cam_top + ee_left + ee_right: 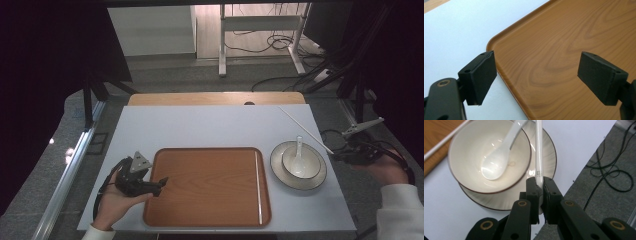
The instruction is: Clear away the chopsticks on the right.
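My right gripper (336,155) is at the table's right edge, shut on the near end of a thin white chopstick (305,129) that slants away over the table. In the right gripper view the chopstick (539,152) runs up from between the pressed jaws of the gripper (540,187), passing above the rim of a cream bowl (469,152). The bowl (300,161) holds a white spoon (299,150) and stands on a plate (280,170). My left gripper (161,184) is open over the left edge of a wooden tray (207,149), with nothing between its jaws (541,75).
A second white chopstick (258,185) lies along the tray's right side. The white tabletop (200,125) stretches behind the tray. Cables (609,175) lie on the grey floor past the table's right edge, and a desk frame (222,45) stands at the back.
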`<state>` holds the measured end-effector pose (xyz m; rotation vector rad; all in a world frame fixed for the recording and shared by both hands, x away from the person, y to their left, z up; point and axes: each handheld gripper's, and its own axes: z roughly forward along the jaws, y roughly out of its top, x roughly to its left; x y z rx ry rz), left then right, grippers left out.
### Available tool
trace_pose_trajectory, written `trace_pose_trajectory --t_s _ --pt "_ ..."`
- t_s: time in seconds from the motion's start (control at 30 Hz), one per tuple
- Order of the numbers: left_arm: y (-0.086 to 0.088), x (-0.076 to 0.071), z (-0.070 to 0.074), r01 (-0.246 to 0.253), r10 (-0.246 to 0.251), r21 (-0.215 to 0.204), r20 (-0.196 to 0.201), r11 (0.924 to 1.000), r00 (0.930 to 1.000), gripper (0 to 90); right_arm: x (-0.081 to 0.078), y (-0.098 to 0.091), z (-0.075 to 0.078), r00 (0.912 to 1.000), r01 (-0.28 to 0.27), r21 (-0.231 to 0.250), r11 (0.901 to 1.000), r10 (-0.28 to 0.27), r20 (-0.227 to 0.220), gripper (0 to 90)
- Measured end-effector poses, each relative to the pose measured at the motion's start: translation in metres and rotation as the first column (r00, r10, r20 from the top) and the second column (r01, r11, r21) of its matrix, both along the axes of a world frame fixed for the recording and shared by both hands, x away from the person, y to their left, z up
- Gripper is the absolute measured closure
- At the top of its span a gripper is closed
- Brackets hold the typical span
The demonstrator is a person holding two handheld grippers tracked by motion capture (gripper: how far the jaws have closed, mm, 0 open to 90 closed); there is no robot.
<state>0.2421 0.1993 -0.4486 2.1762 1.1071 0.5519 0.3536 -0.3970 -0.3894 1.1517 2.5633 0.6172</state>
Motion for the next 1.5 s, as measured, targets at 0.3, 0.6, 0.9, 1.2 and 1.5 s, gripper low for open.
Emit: trace_pose_trajectory --t_s 0.3,0.6,0.9,1.2,1.5 --pt "0.000 0.000 -0.001 0.001 -0.001 0.002 -0.001 1.0000 1.0000 15.5 -0.025 0.018 0.018 0.9958 -0.025 0.079 0.9965 0.017 0.090 84.2" --pt "-0.002 0.000 -0.001 0.005 -0.005 0.002 -0.003 1.0000 1.0000 15.5 -0.051 0.047 0.022 0.9874 -0.089 0.115 0.9894 0.072 0.141 84.2" --pt "-0.001 0.000 -0.001 0.003 -0.003 0.001 -0.002 1.0000 1.0000 15.5 -0.058 0.080 0.010 0.9855 -0.112 0.103 0.9884 0.097 0.139 84.2" --pt "-0.001 -0.001 0.001 0.012 -0.012 -0.019 -0.002 0.9997 0.9999 15.5 -0.062 0.112 -0.005 0.9837 -0.130 0.104 0.9860 0.115 0.138 84.2" --pt "0.000 -0.001 0.002 0.011 -0.011 -0.022 0.001 0.9997 0.9999 15.5 -0.064 0.137 -0.021 0.9829 -0.163 0.087 0.9829 0.154 0.101 84.2"
